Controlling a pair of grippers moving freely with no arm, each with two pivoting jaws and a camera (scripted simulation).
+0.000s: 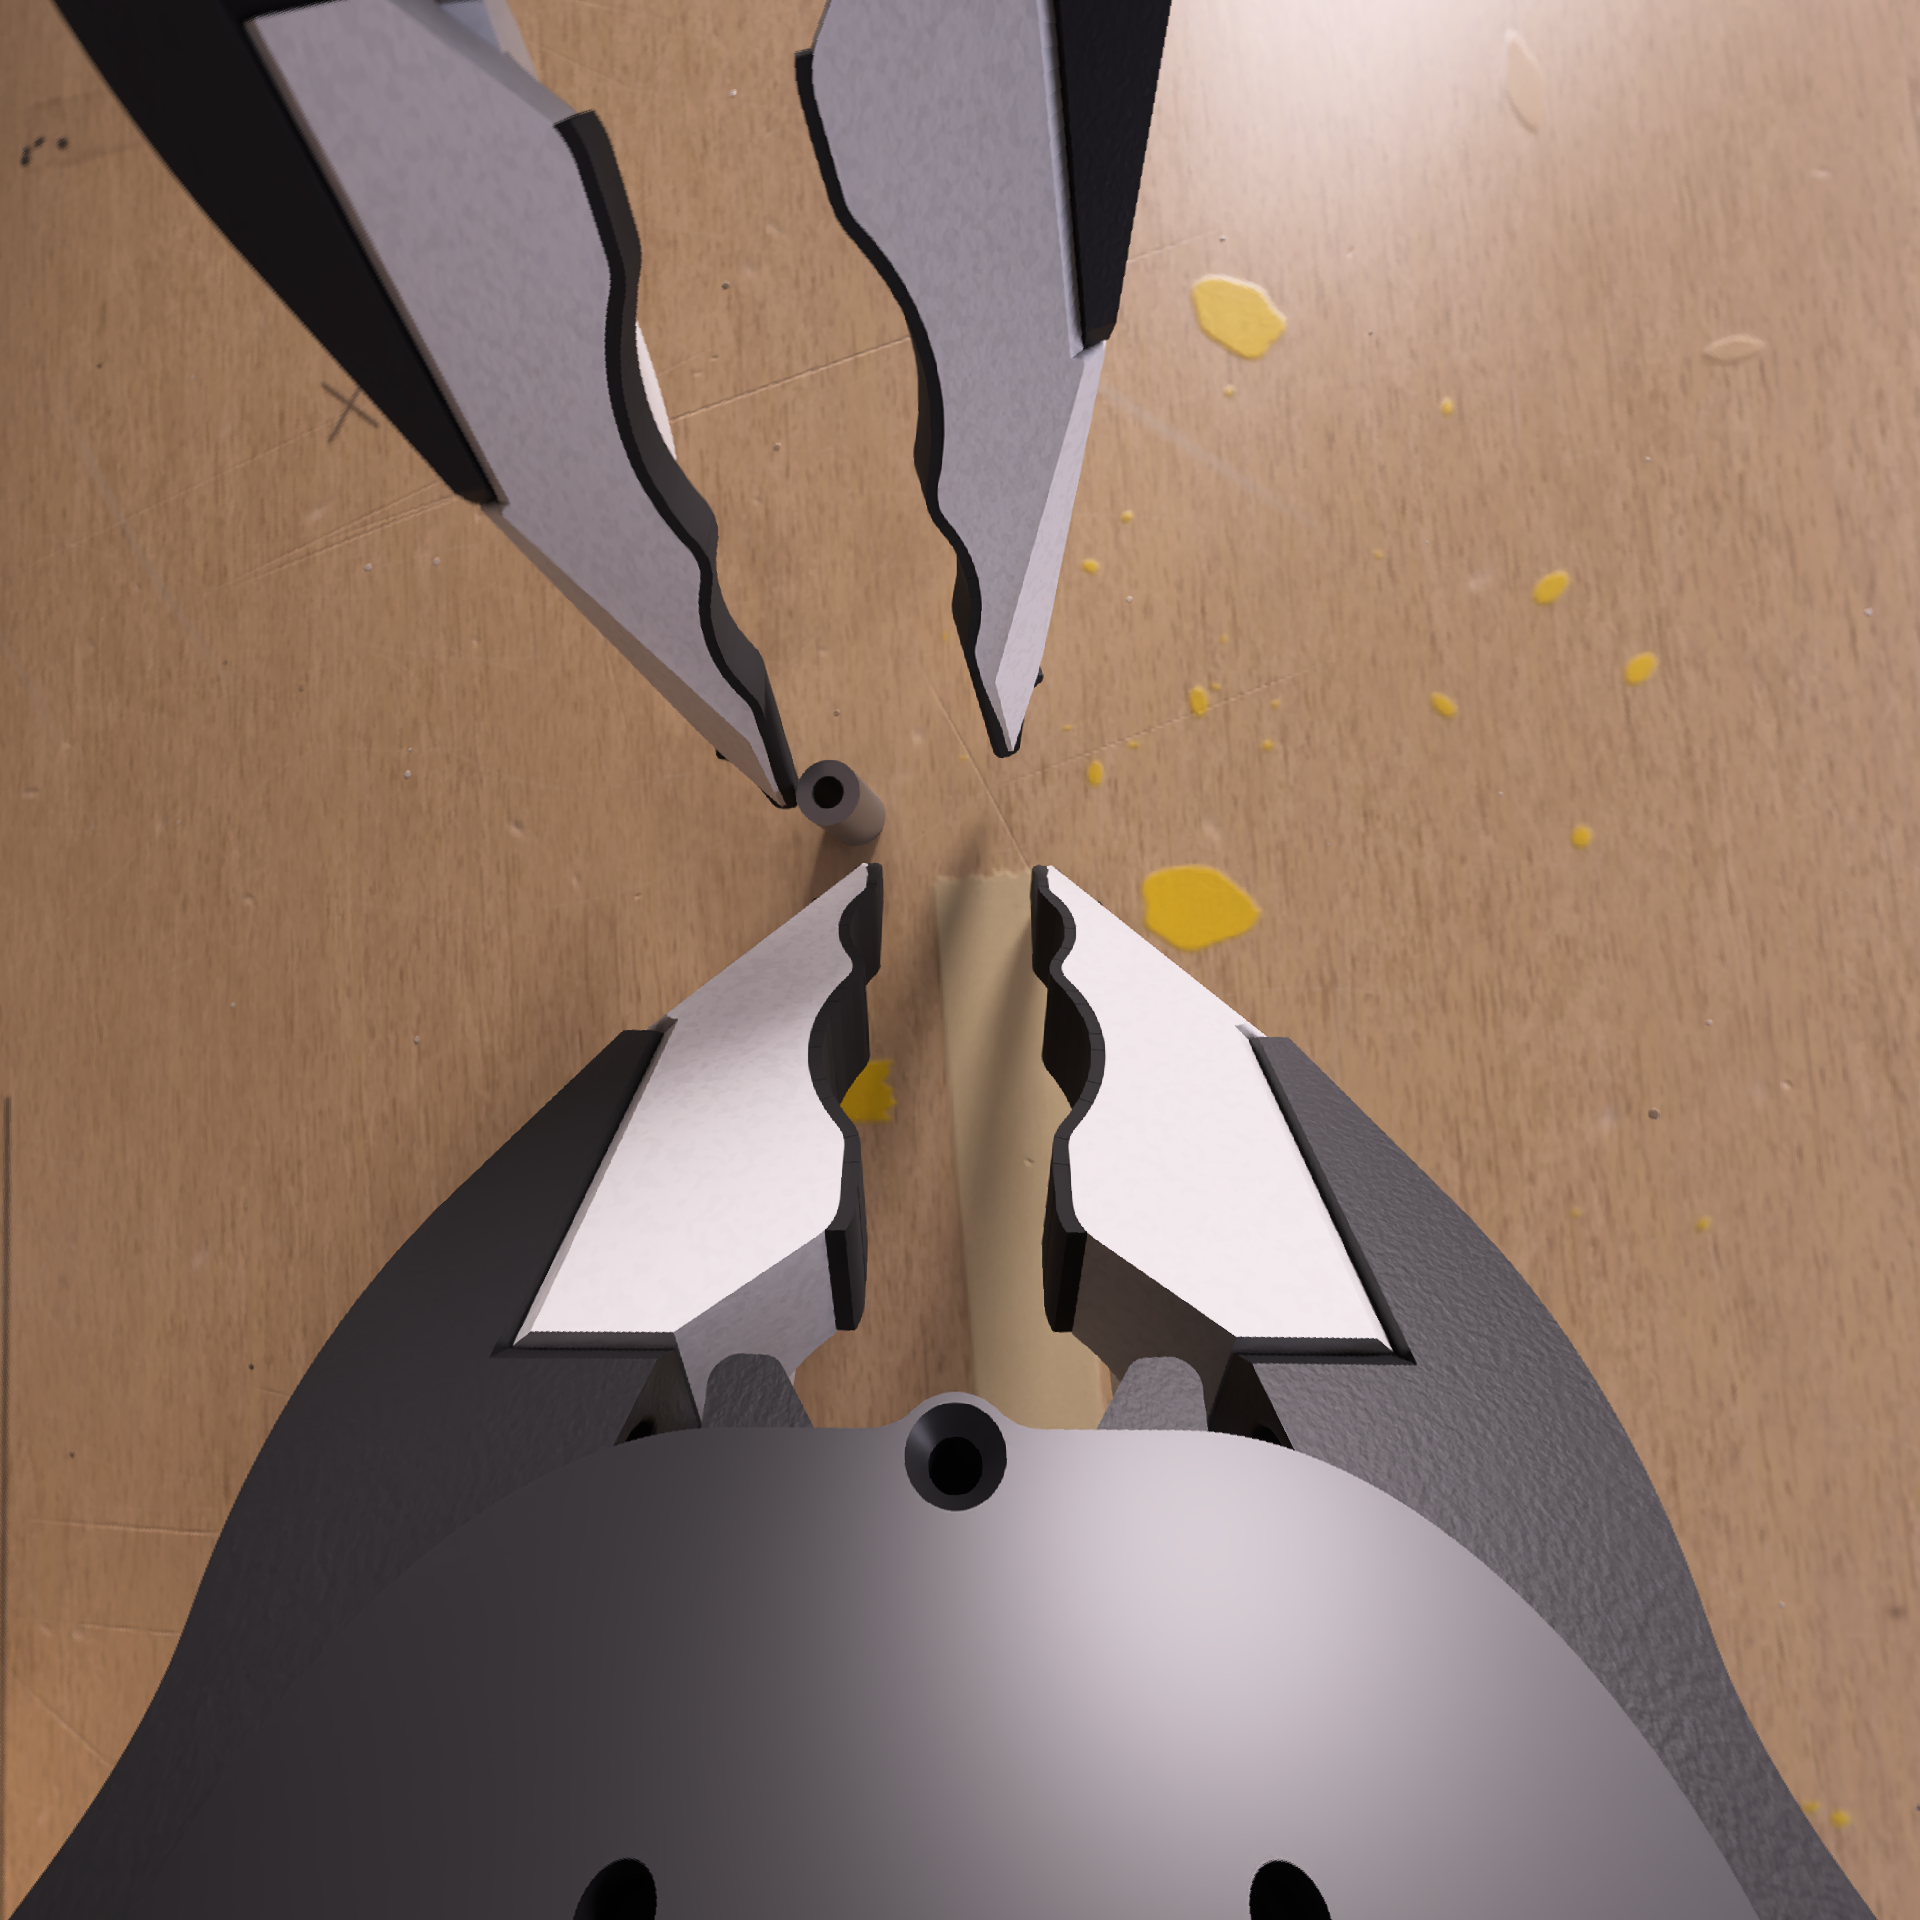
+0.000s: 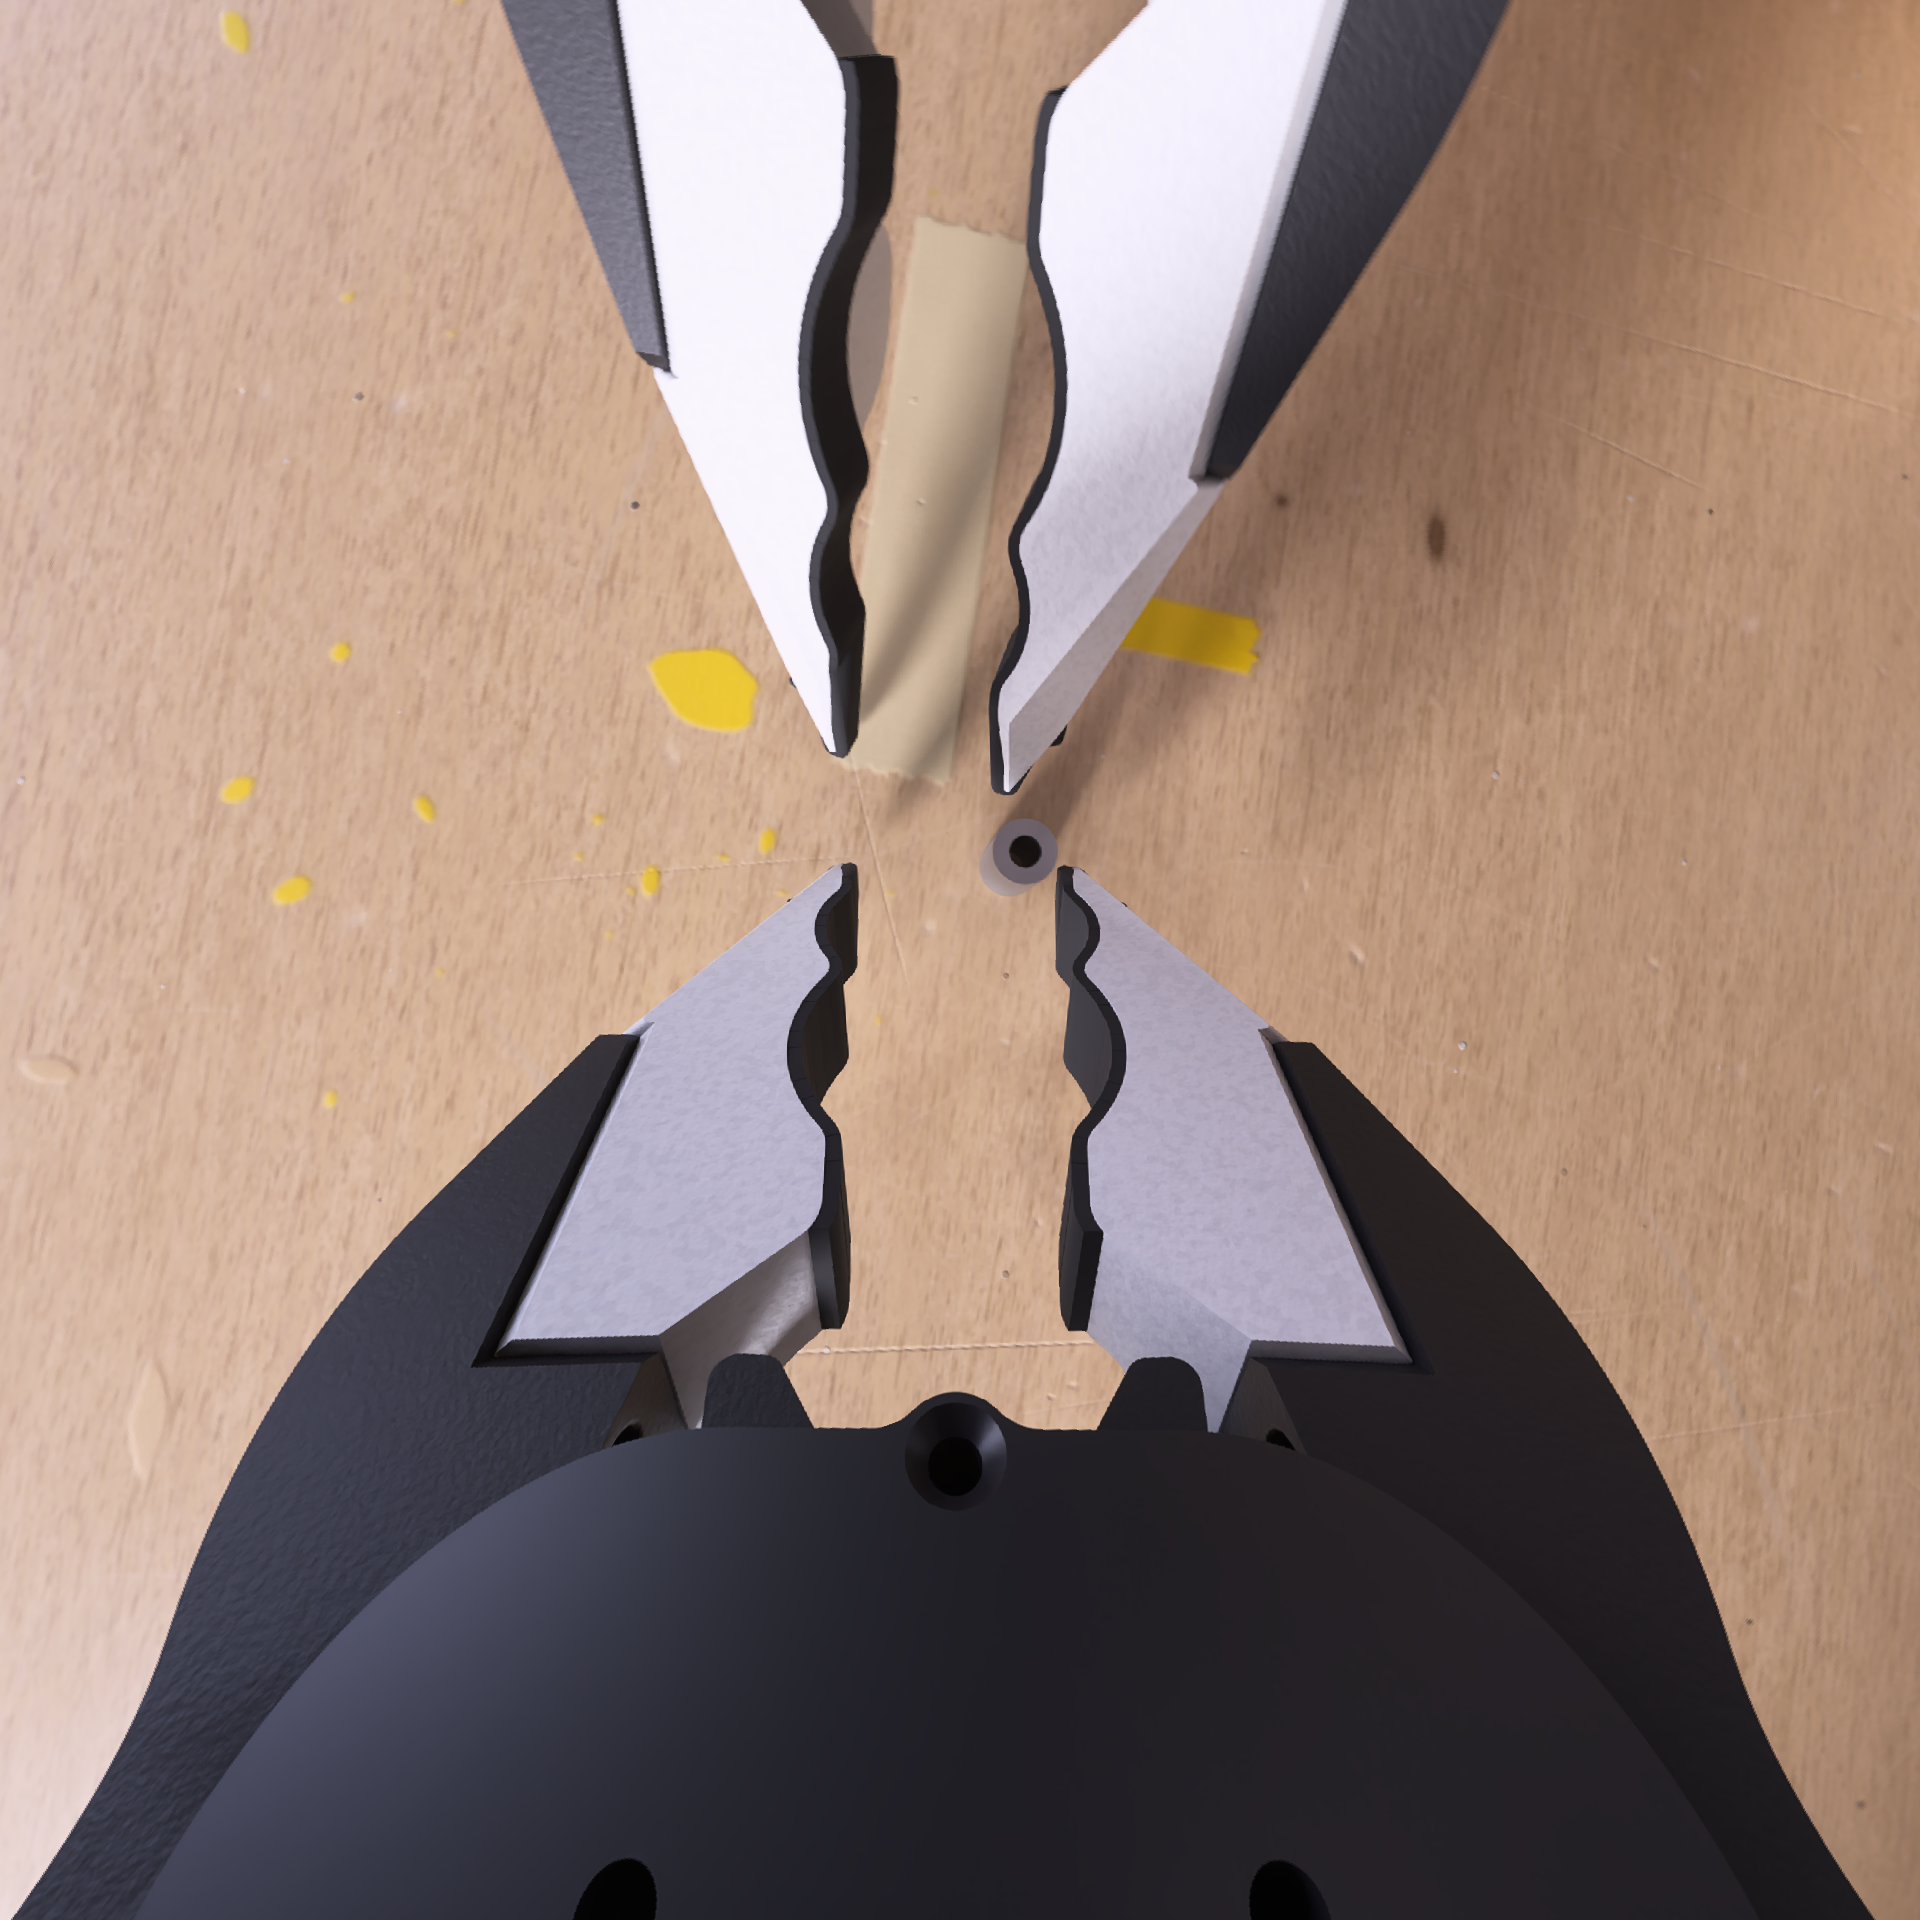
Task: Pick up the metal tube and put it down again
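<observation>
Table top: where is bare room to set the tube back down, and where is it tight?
Crowded in the middle: the tube stands among four fingertips of the left gripper and right gripper, both open, with tape beside. Bare wood lies left of the grippers in the left wrist view; the paint spots side is also free.

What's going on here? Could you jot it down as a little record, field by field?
Surface: wooden table with yellow paint spots and a strip of beige tape
Object: small metal tube, standing on end on the table
Left gripper: open, holding nothing
Right gripper: open, holding nothing
Layout: grippers face each other, tube near their fingertips
Tube gripped: no
</observation>
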